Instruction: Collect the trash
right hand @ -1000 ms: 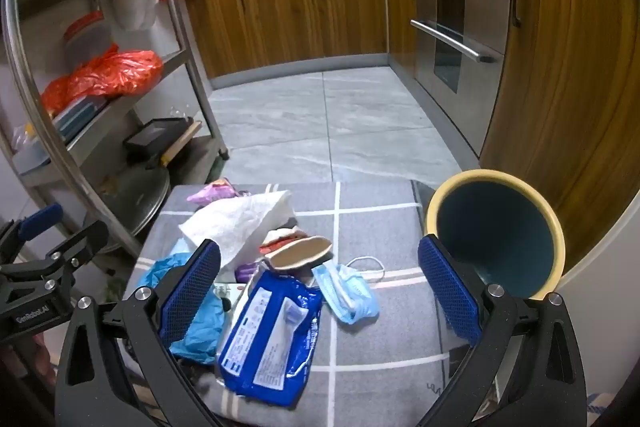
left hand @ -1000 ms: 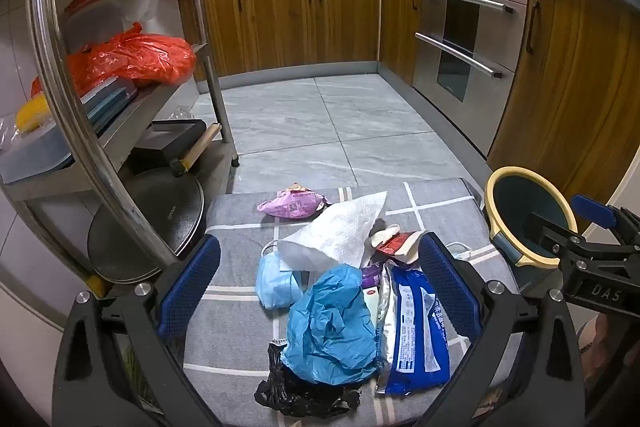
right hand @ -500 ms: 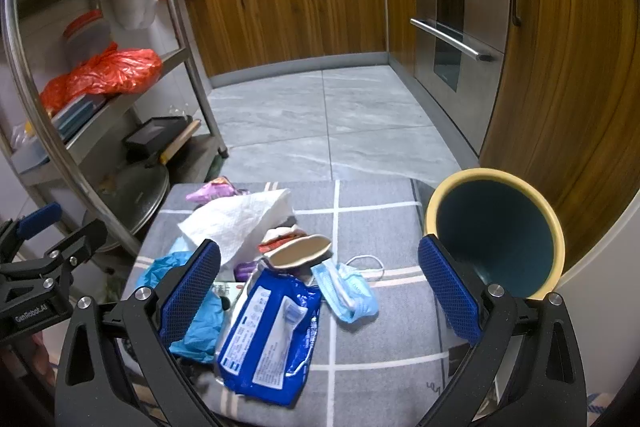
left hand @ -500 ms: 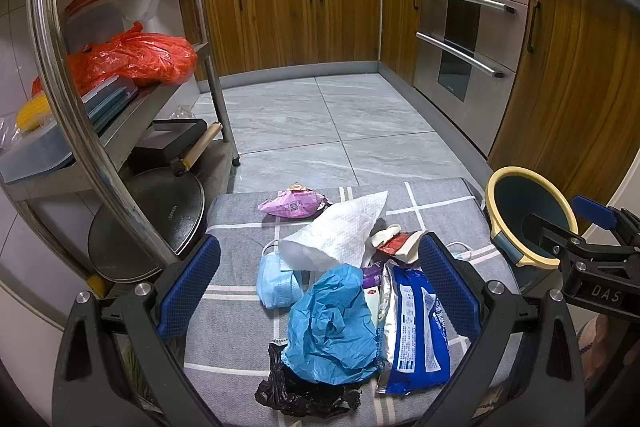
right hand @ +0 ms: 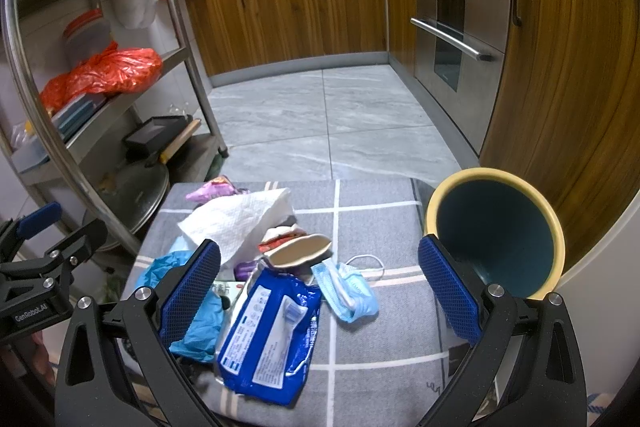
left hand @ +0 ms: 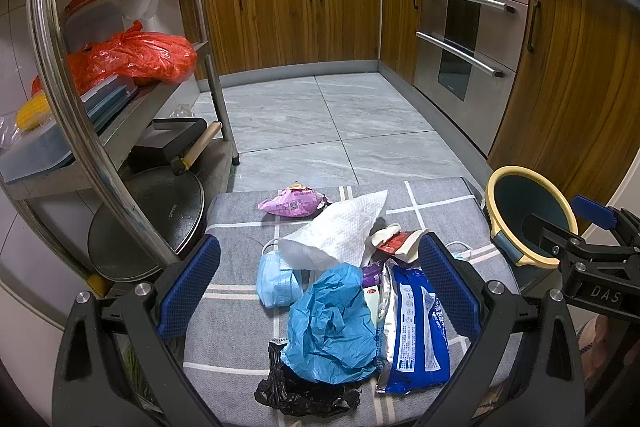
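Trash lies heaped on a grey checked cloth (left hand: 240, 311) (right hand: 380, 331): a crumpled blue bag (left hand: 332, 327) (right hand: 196, 323), a black bag (left hand: 304, 393), a blue wet-wipe pack (left hand: 418, 331) (right hand: 272, 335), a white paper towel (left hand: 340, 235) (right hand: 236, 223), a pink wrapper (left hand: 292, 205) (right hand: 212, 189), and two blue face masks (left hand: 276, 281) (right hand: 348, 291). A blue bin with a yellow rim (left hand: 524, 211) (right hand: 496, 231) stands at the cloth's right edge. My left gripper (left hand: 320, 291) hangs open over the blue bag. My right gripper (right hand: 320, 291) is open above the wipe pack and mask, holding nothing.
A steel shelf rack (left hand: 60, 59) (right hand: 48, 99) with red bags, boxes and pans stands close on the left. Wooden cabinets and an oven (left hand: 468, 47) (right hand: 452, 27) line the right and far walls. Grey tiled floor (left hand: 320, 123) stretches beyond the cloth.
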{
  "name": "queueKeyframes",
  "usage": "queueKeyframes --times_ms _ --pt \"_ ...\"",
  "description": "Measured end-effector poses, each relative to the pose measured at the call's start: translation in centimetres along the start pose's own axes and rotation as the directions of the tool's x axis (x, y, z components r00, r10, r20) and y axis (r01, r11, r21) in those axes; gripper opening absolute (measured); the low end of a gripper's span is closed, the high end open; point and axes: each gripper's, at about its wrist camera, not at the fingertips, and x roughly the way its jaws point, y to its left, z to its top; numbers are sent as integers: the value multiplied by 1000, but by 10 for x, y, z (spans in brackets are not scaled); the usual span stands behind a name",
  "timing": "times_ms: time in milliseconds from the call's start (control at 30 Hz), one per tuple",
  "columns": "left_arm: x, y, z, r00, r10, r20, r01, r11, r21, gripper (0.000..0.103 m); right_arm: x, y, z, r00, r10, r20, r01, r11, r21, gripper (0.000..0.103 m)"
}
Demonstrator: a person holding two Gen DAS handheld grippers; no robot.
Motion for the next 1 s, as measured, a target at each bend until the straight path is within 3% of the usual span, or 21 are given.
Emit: queueKeyframes --times_ms 1000 --pt "5 -1 -4 1000 -11 -9 11 1000 2 98 2 0 -2 1000 -2 -5 2 1000 -1 98"
